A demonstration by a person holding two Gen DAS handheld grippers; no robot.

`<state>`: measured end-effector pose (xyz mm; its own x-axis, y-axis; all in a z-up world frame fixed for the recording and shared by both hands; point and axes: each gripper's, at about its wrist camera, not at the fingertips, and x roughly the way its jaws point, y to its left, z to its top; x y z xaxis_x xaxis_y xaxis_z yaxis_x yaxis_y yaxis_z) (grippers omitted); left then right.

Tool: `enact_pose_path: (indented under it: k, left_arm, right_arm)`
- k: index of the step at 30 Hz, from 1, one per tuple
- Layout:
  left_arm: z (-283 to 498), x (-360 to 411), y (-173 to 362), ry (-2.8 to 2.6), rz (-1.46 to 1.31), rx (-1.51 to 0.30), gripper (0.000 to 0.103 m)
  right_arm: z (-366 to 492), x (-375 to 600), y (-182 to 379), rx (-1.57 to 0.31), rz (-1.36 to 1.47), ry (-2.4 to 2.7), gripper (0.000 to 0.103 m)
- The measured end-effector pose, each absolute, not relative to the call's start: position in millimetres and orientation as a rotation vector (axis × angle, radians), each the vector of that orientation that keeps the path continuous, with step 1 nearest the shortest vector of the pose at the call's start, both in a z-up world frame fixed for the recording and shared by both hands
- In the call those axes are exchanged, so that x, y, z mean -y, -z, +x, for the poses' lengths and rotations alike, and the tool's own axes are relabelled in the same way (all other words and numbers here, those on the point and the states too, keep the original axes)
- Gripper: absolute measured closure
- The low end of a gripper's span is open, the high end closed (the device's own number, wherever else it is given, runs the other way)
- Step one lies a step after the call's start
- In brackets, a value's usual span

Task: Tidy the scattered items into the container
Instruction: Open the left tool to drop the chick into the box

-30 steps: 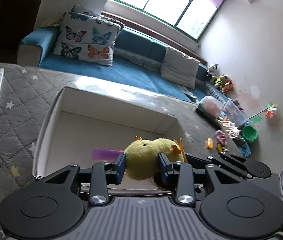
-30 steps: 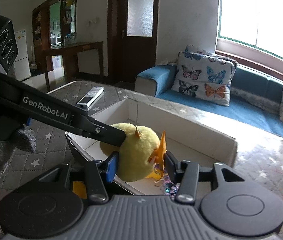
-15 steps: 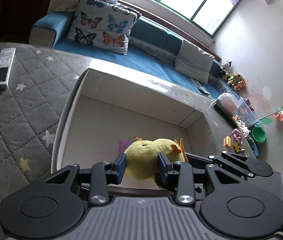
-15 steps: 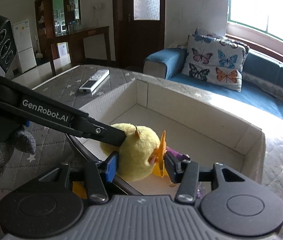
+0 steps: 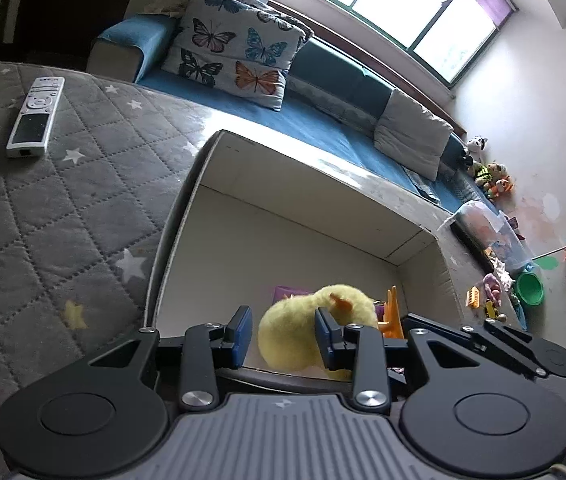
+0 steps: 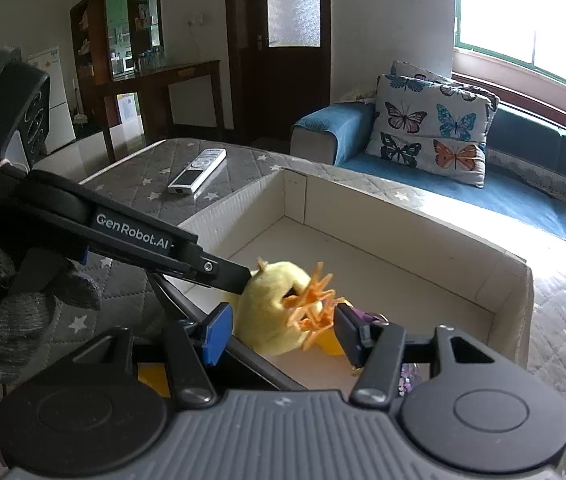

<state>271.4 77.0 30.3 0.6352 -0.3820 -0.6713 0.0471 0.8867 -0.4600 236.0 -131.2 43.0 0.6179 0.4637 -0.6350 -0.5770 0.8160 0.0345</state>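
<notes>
The yellow plush chick (image 6: 271,312) hangs over the box's (image 6: 435,220) near edge between both hand-held grippers: right hand-held gripper (image 6: 279,332) opening, clear of it; left hand-held gripper (image 5: 283,334) closing, one pad touching.

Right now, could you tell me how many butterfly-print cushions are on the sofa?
2: the front cushion leans at the armrest end of the sofa, and a second cushion peeks out behind it. Others may be hidden.

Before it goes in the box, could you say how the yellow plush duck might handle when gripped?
The fuzzy yellow plush duck probably squashes under grip and feels light. Its rounded body could tumble on landing in the white cardboard box, while its thin orange feet likely flop.
</notes>
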Motion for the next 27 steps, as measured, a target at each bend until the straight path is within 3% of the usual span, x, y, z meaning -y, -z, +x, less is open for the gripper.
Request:
enact_pose_path:
  k: [27]
  left_arm:
    - [241, -40, -49, 0.291, -0.336, -0.815, 0.067]
  right_arm:
    - [182, 177, -59, -0.648, -0.146, -0.534, 0.046]
